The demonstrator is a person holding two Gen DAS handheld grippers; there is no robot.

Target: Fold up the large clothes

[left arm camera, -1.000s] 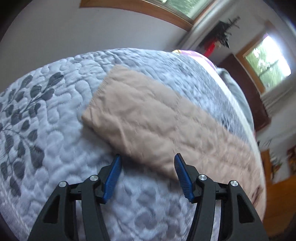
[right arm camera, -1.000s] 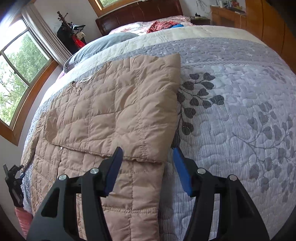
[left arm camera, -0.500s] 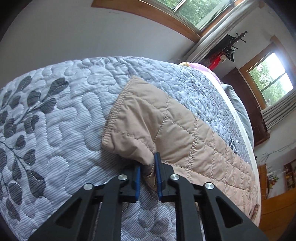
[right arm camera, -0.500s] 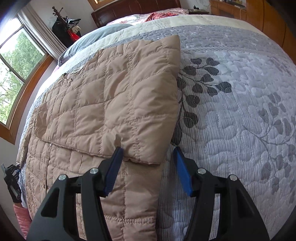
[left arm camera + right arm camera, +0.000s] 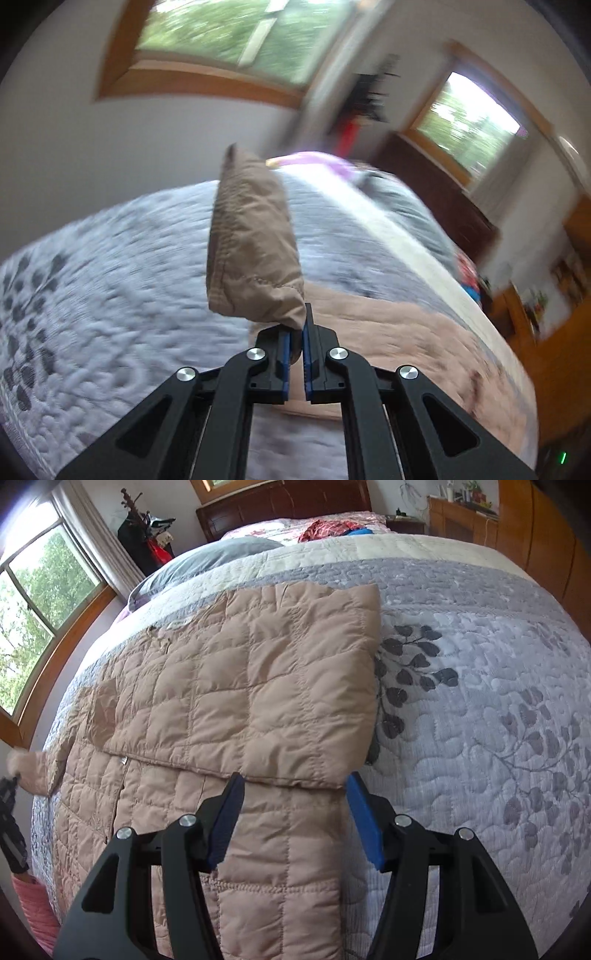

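A tan quilted jacket [image 5: 258,686] lies spread on the grey leaf-patterned bedspread [image 5: 480,701], one sleeve folded across its body. My right gripper [image 5: 295,781] hovers open just over that folded sleeve's lower edge, nothing between its blue pads. In the blurred left wrist view my left gripper [image 5: 297,332] is shut on the cuff end of the other sleeve [image 5: 251,251]. That sleeve stands raised above the bedspread [image 5: 110,295], with the jacket body [image 5: 388,332] lying to the right. At the far left of the right wrist view, the lifted cuff [image 5: 26,771] shows by a black gripper.
A grey pillow [image 5: 214,557] and red clothes [image 5: 328,528] lie near the dark headboard [image 5: 280,506]. A coat stand [image 5: 147,528] is in the corner by the window [image 5: 37,598]. Wooden cabinets [image 5: 535,535] line the right side. A pink sleeve [image 5: 33,897] shows at lower left.
My left gripper closed on the sleeve's cuff end and lifted it off the bed, tilting upward. My right gripper stayed open, edging a little closer to the folded sleeve's edge.
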